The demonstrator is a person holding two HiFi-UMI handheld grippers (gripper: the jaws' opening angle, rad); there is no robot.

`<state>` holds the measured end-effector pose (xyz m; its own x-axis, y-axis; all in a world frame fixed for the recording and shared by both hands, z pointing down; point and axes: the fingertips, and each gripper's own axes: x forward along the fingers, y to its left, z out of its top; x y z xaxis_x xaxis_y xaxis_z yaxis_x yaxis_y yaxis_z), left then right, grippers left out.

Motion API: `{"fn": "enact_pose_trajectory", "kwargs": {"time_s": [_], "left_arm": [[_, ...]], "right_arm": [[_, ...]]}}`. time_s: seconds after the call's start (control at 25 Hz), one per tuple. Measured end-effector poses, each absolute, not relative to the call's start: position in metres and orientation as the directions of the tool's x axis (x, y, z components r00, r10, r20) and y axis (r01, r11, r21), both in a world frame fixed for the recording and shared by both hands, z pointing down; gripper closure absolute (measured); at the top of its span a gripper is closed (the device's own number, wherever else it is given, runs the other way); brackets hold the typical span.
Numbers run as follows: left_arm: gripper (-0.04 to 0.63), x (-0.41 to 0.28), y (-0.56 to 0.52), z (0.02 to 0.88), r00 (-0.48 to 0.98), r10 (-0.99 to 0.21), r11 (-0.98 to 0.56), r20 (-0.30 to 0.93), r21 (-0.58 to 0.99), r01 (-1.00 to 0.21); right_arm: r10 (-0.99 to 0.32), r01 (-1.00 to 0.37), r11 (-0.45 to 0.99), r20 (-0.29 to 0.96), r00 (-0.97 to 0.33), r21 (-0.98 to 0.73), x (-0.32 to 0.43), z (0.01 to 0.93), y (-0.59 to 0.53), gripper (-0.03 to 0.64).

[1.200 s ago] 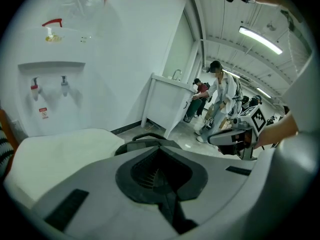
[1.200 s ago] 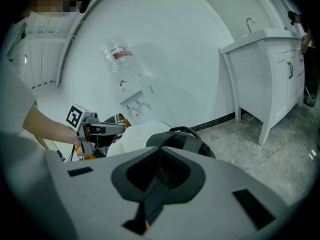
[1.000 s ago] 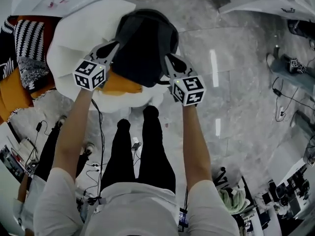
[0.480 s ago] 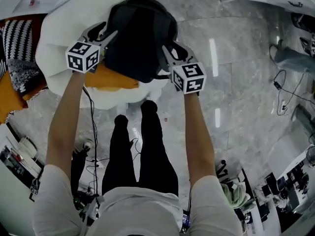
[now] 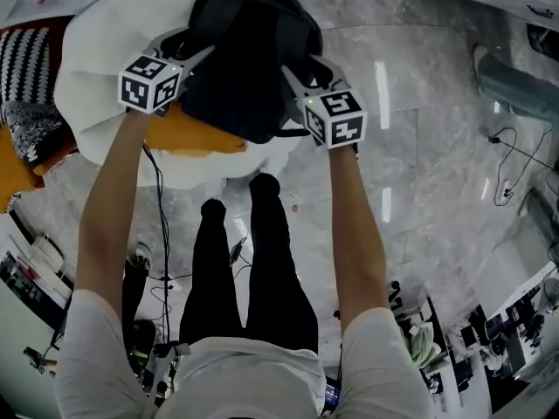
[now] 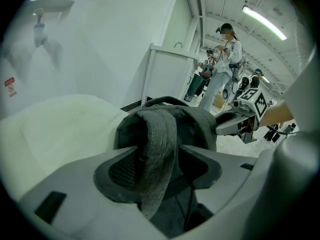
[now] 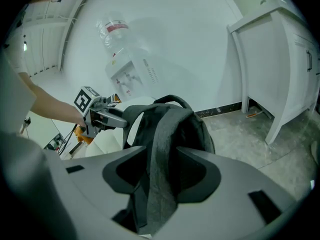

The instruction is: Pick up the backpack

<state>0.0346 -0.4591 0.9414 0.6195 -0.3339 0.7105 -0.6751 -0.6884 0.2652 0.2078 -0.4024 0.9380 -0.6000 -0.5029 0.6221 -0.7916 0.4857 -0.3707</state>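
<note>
The black backpack (image 5: 244, 68) rests on a white beanbag (image 5: 96, 51), its top handle up. My left gripper (image 5: 188, 44) is at its left side and my right gripper (image 5: 301, 68) at its right. In the left gripper view a grey shoulder strap (image 6: 157, 134) hangs between the spread jaws of the left gripper (image 6: 157, 156); they are opening, with a gap beside the strap. In the right gripper view the other strap (image 7: 162, 134) runs loose between the right gripper (image 7: 160, 156) jaws, which are opening too.
An orange cushion (image 5: 188, 133) lies under the backpack's near edge and a striped one (image 5: 26, 59) at the far left. A white cabinet (image 7: 270, 59) and a water dispenser (image 7: 125, 59) stand by the wall. Cables (image 5: 507, 173) trail on the grey floor; a person (image 6: 222, 59) stands behind.
Both grippers have come down with the backpack toward the beanbag. Their jaws, shut on the straps earlier, now stand spread apart.
</note>
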Motion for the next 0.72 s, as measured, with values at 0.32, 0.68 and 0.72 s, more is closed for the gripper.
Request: {"fn": "enact_pose_trajectory", "kwargs": {"time_s": [0.32,0.68,0.72], "left_arm": [[0.432,0.031,-0.458,0.939,0.617,-0.334,-0.693,0.712,0.258,-0.673],[0.522,0.034,-0.447,0.922,0.601,-0.317,-0.712,0.733,0.234,-0.662],[0.529,0.035,-0.447,0.919,0.604,-0.318,-0.713,0.731,0.236,-0.660]], "right_arm": [[-0.471,-0.761,0.498,0.607,-0.641,-0.416,0.195,0.943,-0.405,0.465],[-0.474,-0.746,0.503,0.583,-0.660,-0.435,0.192,0.917,-0.402,0.565],[-0.476,-0.746,0.505,0.580,-0.661,-0.435,0.192,0.913,-0.402,0.566]]}}
